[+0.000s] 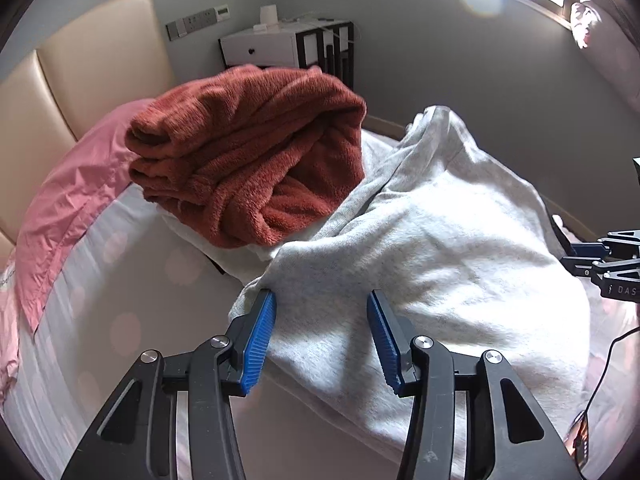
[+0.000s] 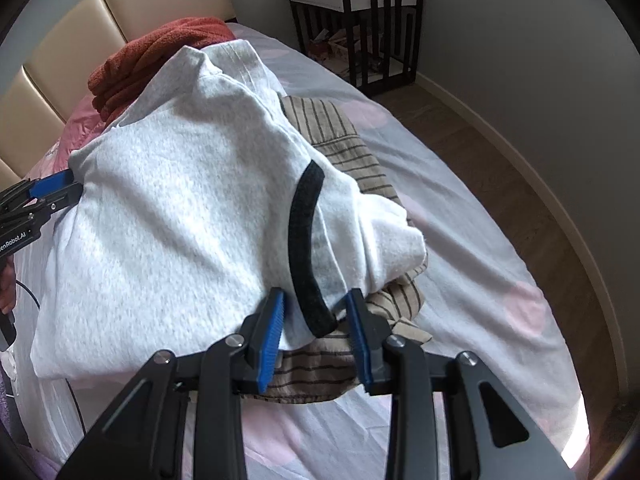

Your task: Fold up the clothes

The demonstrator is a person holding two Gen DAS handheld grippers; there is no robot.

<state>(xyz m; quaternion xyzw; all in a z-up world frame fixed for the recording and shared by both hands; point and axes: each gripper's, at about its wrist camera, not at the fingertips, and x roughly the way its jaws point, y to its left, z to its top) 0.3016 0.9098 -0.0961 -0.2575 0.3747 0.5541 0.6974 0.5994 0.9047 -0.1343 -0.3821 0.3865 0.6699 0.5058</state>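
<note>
A light grey sweatshirt (image 1: 440,240) with a black collar band (image 2: 300,240) lies heaped on the bed. In the right wrist view my right gripper (image 2: 316,294) straddles the lower end of that collar, and its blue pads are closed in on the bunched cloth. My left gripper (image 1: 320,296) stands open over the sweatshirt's near edge, with flat cloth between and under its pads. Seen from the right wrist, the left gripper (image 2: 60,190) sits at the sweatshirt's far left corner. The right gripper (image 1: 592,260) shows at the right edge of the left wrist view.
A folded rust-red fleece (image 1: 248,152) sits on a white stack by the pink pillow (image 1: 72,200). A beige striped garment (image 2: 340,152) lies under the sweatshirt. Beyond the bed sheet (image 2: 480,280) are a nightstand (image 2: 360,20) and wooden floor (image 2: 500,168). A padded headboard (image 1: 100,60) stands behind.
</note>
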